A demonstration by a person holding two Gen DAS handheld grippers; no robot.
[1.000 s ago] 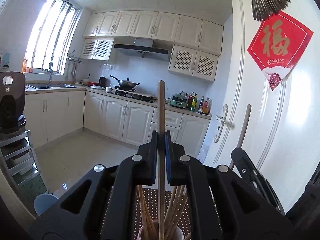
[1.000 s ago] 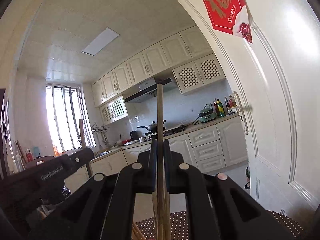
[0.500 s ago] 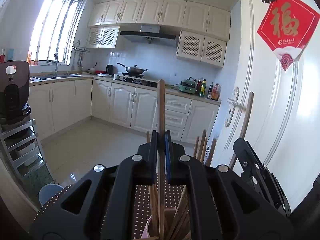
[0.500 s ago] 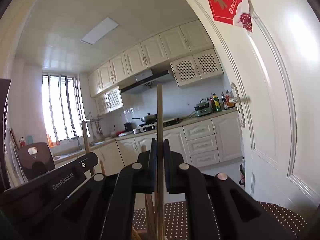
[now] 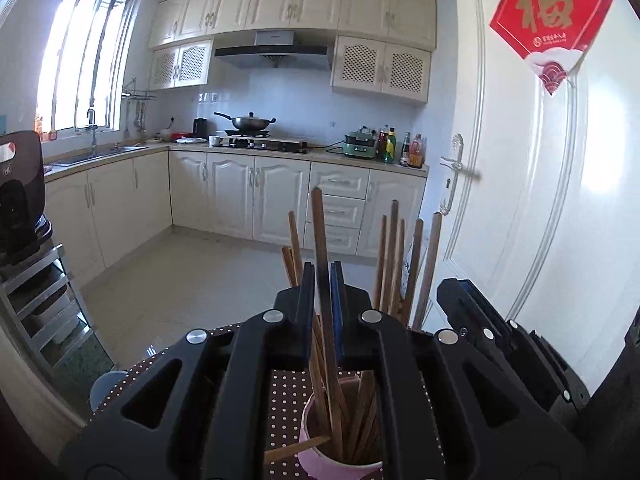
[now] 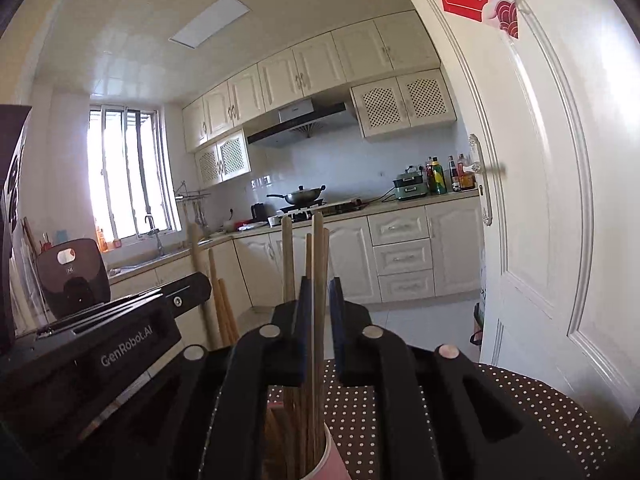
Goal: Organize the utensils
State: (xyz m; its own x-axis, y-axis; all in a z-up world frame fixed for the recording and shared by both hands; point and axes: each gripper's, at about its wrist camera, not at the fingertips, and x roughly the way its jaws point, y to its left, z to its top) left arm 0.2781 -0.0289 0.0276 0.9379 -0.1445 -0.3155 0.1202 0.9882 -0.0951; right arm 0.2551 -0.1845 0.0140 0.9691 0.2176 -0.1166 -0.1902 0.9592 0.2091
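A pink cup full of several wooden chopsticks stands on a brown dotted tablecloth, right below both grippers. My left gripper is shut on one chopstick whose lower end sits inside the cup. My right gripper straddles another chopstick that stands in the cup; its jaws stand slightly apart from it. The right gripper's body shows at the right of the left wrist view. The left gripper's body shows at the left of the right wrist view.
A white door with a red paper sign stands close on the right. A dark appliance on a metal rack is at the left. Kitchen cabinets and a stove with a wok lie beyond the table edge.
Both grippers came down toward the cup, so the chopsticks now reach into it. The right gripper's jaws have parted a little from their chopstick; the left stays clamped.
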